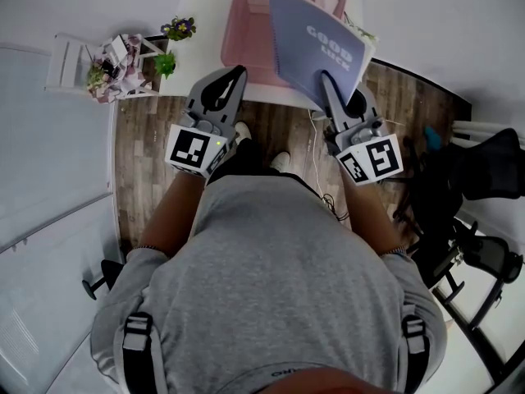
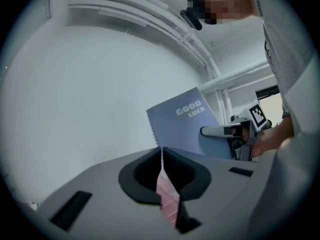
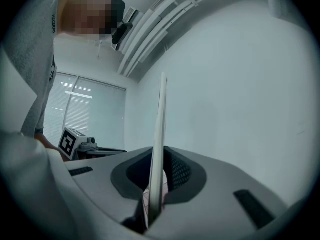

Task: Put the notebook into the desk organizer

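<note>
Overhead, a person holds a notebook (image 1: 316, 43) at a pink desk organizer (image 1: 246, 39).
Nearest, the left gripper (image 1: 239, 73) has its jaws pressed together, empty. The right gripper (image 1: 327, 78) clamps the blue-grey notebook's edge, holding it upright over the desk organizer's right side, on a white desk (image 1: 197, 31).

I'd call this an office, maybe a home study. White desk (image 1: 201, 52) just ahead of the jaws, pink desk organizer (image 1: 242, 39) on it. Black swivel chair (image 1: 484, 171) off to their right, slatted window blinds (image 3: 85, 109), wood-look floor (image 1: 143, 154) beneath, small white shelf (image 1: 66, 64) with potted plants (image 1: 179, 29) left.
</note>
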A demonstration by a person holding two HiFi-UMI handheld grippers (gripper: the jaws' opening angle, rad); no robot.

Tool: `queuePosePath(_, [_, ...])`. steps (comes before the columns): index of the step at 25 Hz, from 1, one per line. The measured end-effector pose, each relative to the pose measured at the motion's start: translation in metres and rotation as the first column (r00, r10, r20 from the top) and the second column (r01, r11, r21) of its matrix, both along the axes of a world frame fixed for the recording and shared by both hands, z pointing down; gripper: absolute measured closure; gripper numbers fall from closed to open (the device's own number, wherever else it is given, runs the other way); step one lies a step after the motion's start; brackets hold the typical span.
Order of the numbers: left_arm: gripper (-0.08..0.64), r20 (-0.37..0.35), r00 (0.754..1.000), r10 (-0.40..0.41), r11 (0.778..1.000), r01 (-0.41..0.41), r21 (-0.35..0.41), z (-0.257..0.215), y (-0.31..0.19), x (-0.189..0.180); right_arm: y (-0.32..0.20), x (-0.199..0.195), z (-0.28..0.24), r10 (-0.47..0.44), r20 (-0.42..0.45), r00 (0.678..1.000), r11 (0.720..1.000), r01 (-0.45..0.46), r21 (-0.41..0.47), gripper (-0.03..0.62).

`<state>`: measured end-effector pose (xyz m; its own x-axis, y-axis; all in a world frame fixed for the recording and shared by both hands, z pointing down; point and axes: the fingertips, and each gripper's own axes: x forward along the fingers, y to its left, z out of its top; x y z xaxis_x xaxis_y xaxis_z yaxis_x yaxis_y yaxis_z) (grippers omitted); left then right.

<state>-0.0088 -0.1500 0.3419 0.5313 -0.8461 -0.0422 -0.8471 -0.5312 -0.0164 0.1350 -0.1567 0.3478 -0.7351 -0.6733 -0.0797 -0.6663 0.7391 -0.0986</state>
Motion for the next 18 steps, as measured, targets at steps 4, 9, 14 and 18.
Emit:
queuePosePath(4, [0.531,0.0,1.0,0.005,1.0,-0.005,0.01,0.001,-0.017,-0.008,-0.013,-0.007,0.0,-0.007,0.004,1.0,1.0,0.007,-0.009,0.552])
queuePosePath(9, [0.531,0.008,1.0,0.023,0.999,-0.024,0.029,0.0,-0.045,-0.017,-0.034,-0.017,-0.002,0.0,0.02,1.0,0.999,0.001,-0.034,0.552])
queuePosePath(14, [0.531,0.002,0.999,0.044,0.998,-0.044,0.043,-0.001,-0.077,-0.029,-0.062,-0.029,0.002,0.004,0.032,0.999,0.998,-0.002,-0.065,0.552])
queuePosePath(18, [0.531,-0.004,0.998,0.06,0.997,-0.059,0.043,0.0,-0.101,-0.04,-0.087,-0.04,0.007,-0.003,0.066,0.998,0.992,0.012,-0.125,0.552])
